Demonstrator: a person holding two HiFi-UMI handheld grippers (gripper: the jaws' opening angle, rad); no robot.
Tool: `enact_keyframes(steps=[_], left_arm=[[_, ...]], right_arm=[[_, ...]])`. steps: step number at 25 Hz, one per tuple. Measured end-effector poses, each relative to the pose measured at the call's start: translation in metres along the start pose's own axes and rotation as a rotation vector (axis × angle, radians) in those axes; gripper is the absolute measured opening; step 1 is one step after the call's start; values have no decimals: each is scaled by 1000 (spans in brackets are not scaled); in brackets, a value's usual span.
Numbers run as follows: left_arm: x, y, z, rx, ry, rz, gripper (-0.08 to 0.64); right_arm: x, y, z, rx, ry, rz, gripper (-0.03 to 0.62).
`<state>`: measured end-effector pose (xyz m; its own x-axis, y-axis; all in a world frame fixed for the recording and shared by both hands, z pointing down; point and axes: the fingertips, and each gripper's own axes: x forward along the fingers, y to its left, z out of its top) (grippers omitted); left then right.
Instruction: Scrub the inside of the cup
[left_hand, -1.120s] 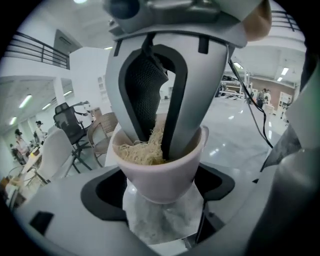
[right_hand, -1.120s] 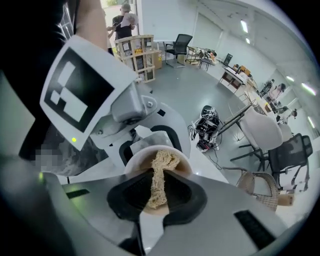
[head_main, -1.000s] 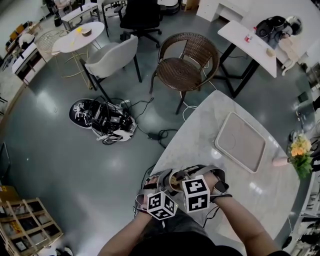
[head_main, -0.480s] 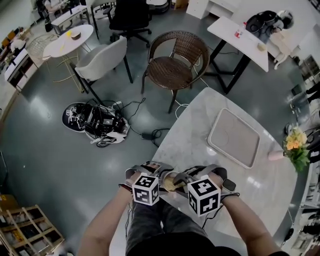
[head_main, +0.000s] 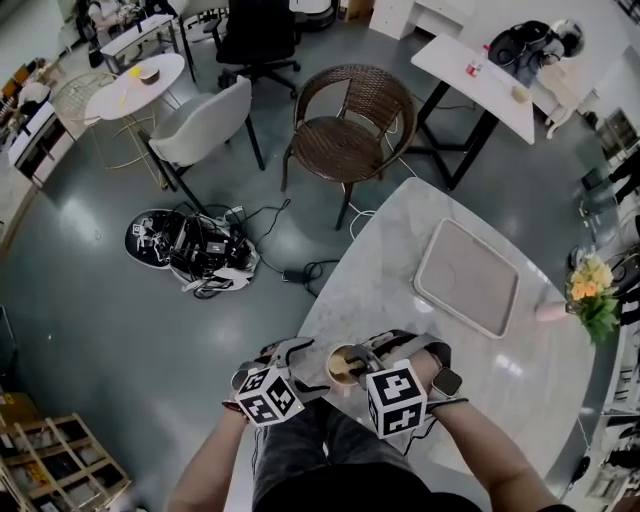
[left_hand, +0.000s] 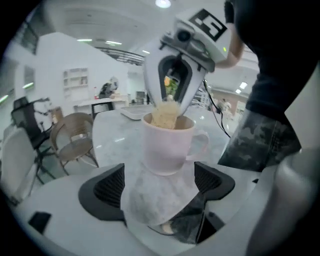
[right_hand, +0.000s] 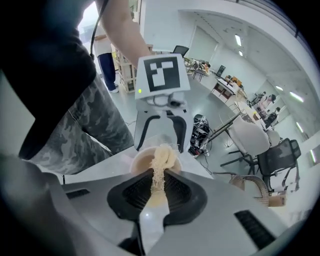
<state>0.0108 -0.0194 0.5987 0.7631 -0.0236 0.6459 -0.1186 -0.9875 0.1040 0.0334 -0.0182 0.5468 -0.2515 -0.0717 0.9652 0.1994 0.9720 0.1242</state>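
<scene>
Your R gripper (right_hand: 156, 176), jaws pinched on a tan sponge (right_hand: 163, 157), dips it into the cup (left_hand: 167, 145) at the worktop (head_main: 400, 280) edge to reach the inside, while your L gripper (left_hand: 160, 181) sits just beside the cup, jaws wide apart & empty, prob. to steady it.

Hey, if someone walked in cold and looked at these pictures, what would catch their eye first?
First the pale pink cup at the near edge of the marble table, with the right gripper shut on a yellowish sponge that dips into its mouth. The left gripper faces it with jaws apart, holding nothing. Farther along the table lies a tray, and a wicker chair stands past it.
</scene>
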Motion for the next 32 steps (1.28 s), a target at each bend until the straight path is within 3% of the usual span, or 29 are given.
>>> enact_keyframes(steps=[2, 4, 10, 14, 16, 19, 21, 25, 32], left_arm=[[-12, -7, -3, -138, -50, 73, 430], [-14, -22, -2, -220, -74, 122, 430], [12, -34, 15, -354, -96, 288, 430], [21, -30, 27, -269, -46, 367, 430], [21, -29, 27, -244, -29, 371, 430], [19, -28, 22, -199, -40, 326, 430], [16, -26, 19, -122, -35, 273, 426], [1, -12, 11, 36, 7, 208, 407], [-17, 38, -2, 12, 35, 261, 405]], right_arm=[[7, 0, -3, -31, 47, -6, 60], [15, 0, -6, -53, 91, -10, 60], [31, 0, -10, -64, 176, -3, 60], [31, 5, -7, -28, 182, 84, 60], [31, 8, -3, 24, 158, 148, 60], [29, 12, 3, 135, 87, 238, 60], [23, 11, 6, 216, 29, 275, 60], [6, 7, 9, 342, -66, 280, 60], [-12, 4, 11, 437, -125, 257, 60]])
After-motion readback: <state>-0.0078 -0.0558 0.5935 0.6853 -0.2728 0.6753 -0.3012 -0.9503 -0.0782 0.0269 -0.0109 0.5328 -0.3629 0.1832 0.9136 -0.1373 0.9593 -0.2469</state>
